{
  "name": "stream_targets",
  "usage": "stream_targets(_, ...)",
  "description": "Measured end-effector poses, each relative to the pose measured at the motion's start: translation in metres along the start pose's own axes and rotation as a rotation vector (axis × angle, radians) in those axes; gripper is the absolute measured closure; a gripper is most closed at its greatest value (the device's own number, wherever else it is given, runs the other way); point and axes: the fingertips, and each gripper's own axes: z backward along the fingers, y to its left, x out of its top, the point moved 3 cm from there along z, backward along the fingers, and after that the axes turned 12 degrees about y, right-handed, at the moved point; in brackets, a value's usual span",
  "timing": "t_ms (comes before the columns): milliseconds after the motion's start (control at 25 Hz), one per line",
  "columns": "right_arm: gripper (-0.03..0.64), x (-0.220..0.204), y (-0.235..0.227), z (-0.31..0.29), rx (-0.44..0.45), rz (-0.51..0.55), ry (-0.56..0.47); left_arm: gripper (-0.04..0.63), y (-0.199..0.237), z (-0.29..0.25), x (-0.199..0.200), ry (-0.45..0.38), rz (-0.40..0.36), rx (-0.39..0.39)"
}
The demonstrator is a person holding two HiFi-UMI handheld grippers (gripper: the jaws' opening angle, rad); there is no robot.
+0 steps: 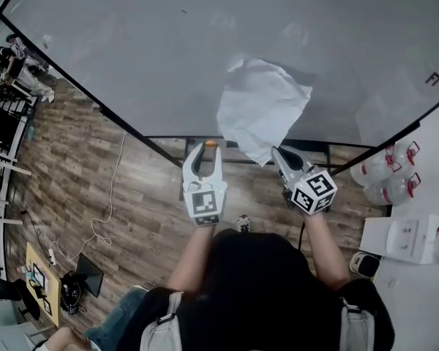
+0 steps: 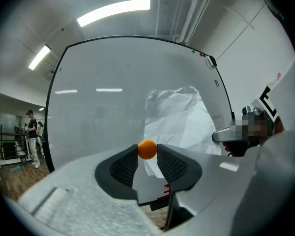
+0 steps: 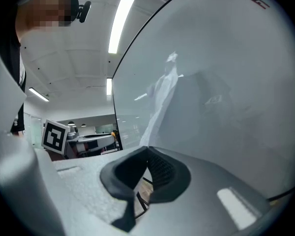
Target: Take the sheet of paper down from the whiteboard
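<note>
A crumpled white sheet of paper (image 1: 262, 107) hangs off the whiteboard (image 1: 132, 57), its lower corner pinched in my right gripper (image 1: 277, 153). In the right gripper view the jaws are closed tip to tip (image 3: 146, 149), and the paper (image 3: 163, 95) rises edge-on from them along the whiteboard (image 3: 226, 82). My left gripper (image 1: 205, 147) is level beside it, shut on a small orange ball (image 1: 211, 143), likely a magnet. The left gripper view shows that ball (image 2: 147, 149) held between the fingertips, with the paper (image 2: 179, 119) behind on the whiteboard (image 2: 103, 112).
The whiteboard's dark stand bar (image 1: 205, 139) runs below the board over a wood floor (image 1: 80, 174). Water jugs (image 1: 392, 174) and a white box (image 1: 408, 238) stand at the right. A white cable (image 1: 106, 210) trails on the floor at left. People (image 2: 32, 134) stand far off left.
</note>
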Motion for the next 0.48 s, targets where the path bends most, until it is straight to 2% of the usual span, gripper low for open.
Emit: stream_targets(480, 0.614, -0.030, 0.020, 0.085, 0.019, 0.045, 0.043, 0.462, -0.071, 0.074, -0.007, 0.014, 0.001, 0.028)
